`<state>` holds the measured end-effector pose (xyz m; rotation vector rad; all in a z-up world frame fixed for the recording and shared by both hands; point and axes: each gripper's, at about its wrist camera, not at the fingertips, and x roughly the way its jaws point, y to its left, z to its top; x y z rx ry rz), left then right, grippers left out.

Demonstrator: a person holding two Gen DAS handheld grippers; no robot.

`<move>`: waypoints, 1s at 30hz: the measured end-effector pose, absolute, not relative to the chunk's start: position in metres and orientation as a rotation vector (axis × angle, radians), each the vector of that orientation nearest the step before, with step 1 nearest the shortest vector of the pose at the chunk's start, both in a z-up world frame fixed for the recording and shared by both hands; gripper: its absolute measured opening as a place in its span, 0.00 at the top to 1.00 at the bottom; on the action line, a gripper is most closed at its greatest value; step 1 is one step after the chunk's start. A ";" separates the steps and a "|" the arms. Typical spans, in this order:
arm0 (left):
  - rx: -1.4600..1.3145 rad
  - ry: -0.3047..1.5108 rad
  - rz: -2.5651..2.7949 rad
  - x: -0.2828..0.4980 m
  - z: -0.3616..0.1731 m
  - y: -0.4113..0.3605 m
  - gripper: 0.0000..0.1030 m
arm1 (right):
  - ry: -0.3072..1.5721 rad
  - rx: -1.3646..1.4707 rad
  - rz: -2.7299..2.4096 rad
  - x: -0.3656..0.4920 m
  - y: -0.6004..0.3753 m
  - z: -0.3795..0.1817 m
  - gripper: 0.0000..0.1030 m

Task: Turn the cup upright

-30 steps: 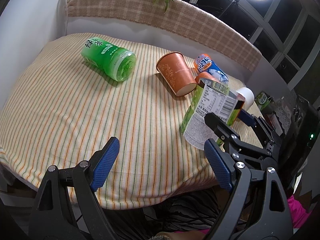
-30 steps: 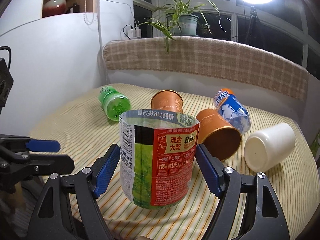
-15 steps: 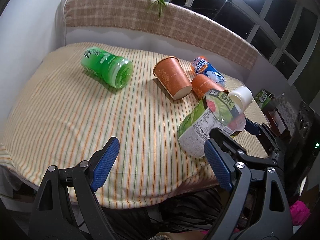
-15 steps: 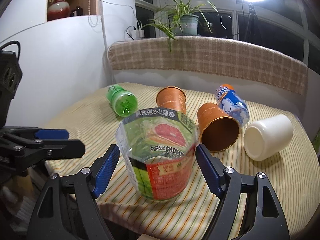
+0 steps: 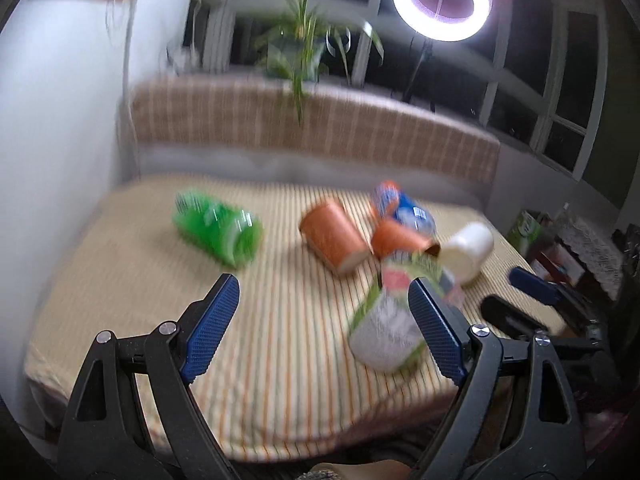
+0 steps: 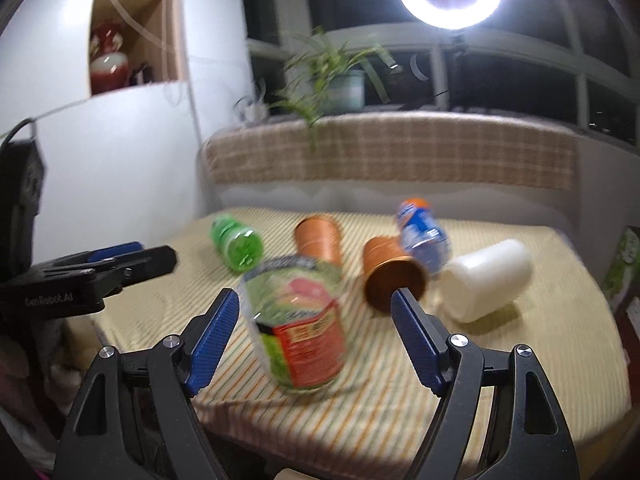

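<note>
Our right gripper (image 6: 315,334) is spread wide, touching nothing; the labelled cup (image 6: 296,320) sits between its fingers, tilted on the striped cloth (image 6: 520,360), motion-blurred. Our left gripper (image 5: 322,330) is also spread and empty. We judge the flip is in its release step: next we need to see whether the cup settles upright, and regrip if it tips. The near table edge lies just under the cup; open cloth lies left, while the orange cup (image 6: 394,274) crowds the right fingertip.
</note>
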<state>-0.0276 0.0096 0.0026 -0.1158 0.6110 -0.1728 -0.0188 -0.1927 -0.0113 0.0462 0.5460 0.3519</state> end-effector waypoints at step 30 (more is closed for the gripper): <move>-0.096 0.452 -0.116 -0.027 0.029 0.006 0.00 | 0.435 0.069 0.078 -0.011 -0.223 0.008 0.13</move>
